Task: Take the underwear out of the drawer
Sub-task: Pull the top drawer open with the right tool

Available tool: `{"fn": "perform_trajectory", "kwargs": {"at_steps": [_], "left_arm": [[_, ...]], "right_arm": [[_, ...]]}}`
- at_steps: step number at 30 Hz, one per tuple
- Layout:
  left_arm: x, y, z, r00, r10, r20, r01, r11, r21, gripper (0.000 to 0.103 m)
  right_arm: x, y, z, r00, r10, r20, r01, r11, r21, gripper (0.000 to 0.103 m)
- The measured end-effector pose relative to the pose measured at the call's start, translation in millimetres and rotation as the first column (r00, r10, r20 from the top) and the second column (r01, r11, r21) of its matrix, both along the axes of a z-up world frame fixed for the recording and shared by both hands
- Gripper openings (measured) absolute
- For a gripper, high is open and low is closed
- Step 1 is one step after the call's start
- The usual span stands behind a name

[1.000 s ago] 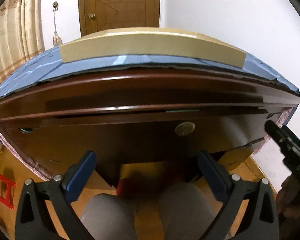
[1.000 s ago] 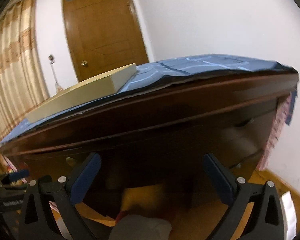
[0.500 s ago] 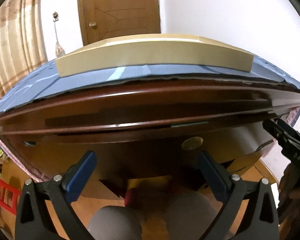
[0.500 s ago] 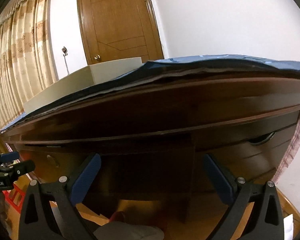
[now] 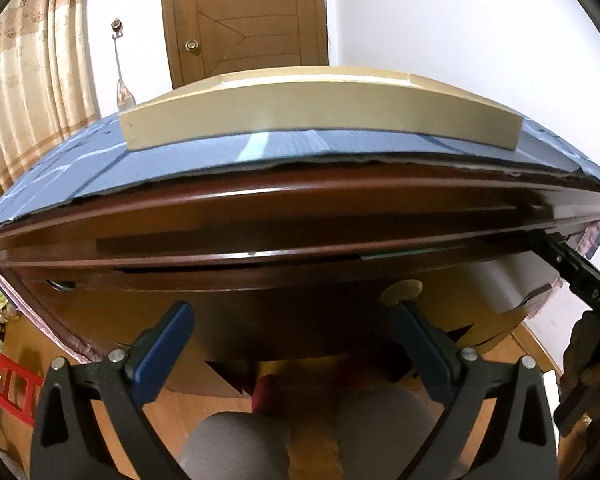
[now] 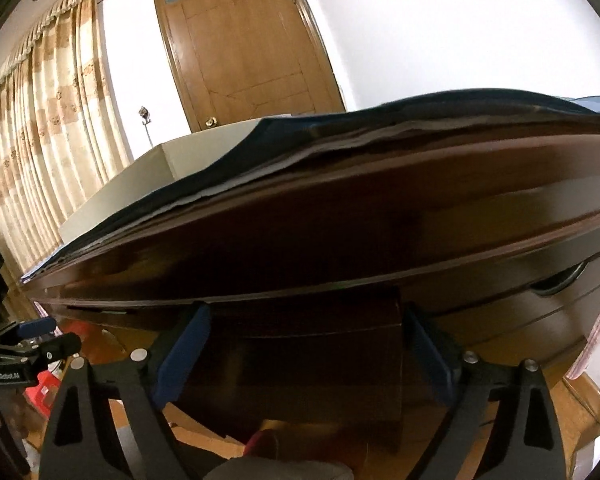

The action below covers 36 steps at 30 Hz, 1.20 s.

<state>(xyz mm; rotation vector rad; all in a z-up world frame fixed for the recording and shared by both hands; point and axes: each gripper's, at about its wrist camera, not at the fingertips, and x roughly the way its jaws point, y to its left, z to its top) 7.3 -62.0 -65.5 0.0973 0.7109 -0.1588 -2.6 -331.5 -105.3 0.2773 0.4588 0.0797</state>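
From the left wrist, the left gripper [image 5: 292,320] hangs open with nothing between its blue pads [image 5: 162,346], aimed at the dark wooden bench [image 5: 300,216] from just below its front edge. A blue mat [image 5: 180,160] covers the bench top, and a long tan box [image 5: 320,108] lies across it toward 12 o'clock. Under the edge sits the closed drawer [image 5: 260,280], with a round brass knob [image 5: 402,290] at about 2 o'clock from the gripper. The right gripper [image 5: 568,268] reaches in from 3 o'clock, its tip close against the bench edge. Grey knees [image 5: 240,448] show at 6 o'clock. A wooden door [image 5: 244,20] stands behind at 12, a curtain [image 5: 28,80] at 10. From the right wrist, the right gripper [image 6: 304,344] is wide open and empty, though its jaws have just been closing a little; its blue pads [image 6: 184,352] sit right under the bench [image 6: 380,232] edge, before a dark panel [image 6: 300,372]. A curved handle [image 6: 560,280] shows at 3 o'clock, on a drawer front. The left gripper [image 6: 40,340] appears at 9 o'clock. No underwear can be seen in either view; the drawer fronts look shut.
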Motion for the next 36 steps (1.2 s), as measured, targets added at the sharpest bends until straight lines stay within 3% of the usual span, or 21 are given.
{"fn": "perform_trajectory", "kwargs": {"at_steps": [11,14,16,19,22,24,27,31,36], "left_arm": [[-4,3,6,1.0,0.0,0.015,0.0,1.0,0.004,0.101],[-3,8,11,0.999,0.011,0.033,-0.011,1.0,0.006,0.101],[-2,13,12,0.999,0.032,0.041,-0.033,0.999,0.007,0.101],[4,21,14,0.998,0.059,0.038,-0.059,0.998,-0.002,0.101],[6,27,16,0.996,0.076,0.056,-0.077,0.997,0.006,0.101],[8,29,15,0.994,0.087,0.061,-0.089,0.996,0.03,0.101],[15,32,14,0.994,0.097,0.056,-0.099,0.995,0.03,0.097],[22,36,11,0.993,0.106,0.043,-0.107,0.994,0.031,0.097],[28,37,5,0.993,0.12,0.019,-0.121,0.992,0.045,0.097]], "right_arm": [[-12,10,8,0.997,0.005,-0.071,-0.005,1.0,0.004,0.094],[-20,8,15,0.995,-0.052,-0.082,0.052,0.999,-0.003,0.077],[-33,12,26,0.995,-0.091,-0.032,0.091,0.996,0.014,0.077],[-31,23,29,0.99,-0.129,-0.049,0.126,0.991,-0.054,0.075],[-36,17,33,0.987,-0.16,-0.027,0.16,0.987,-0.007,0.06],[-41,21,42,0.985,-0.172,0.006,0.172,0.985,-0.034,0.059],[-39,36,49,0.993,-0.115,0.011,0.115,0.989,-0.093,0.059],[-19,62,44,0.997,-0.042,-0.064,0.035,0.993,-0.113,0.055],[-6,76,35,0.989,-0.048,-0.14,0.022,0.984,-0.179,0.052]]}}
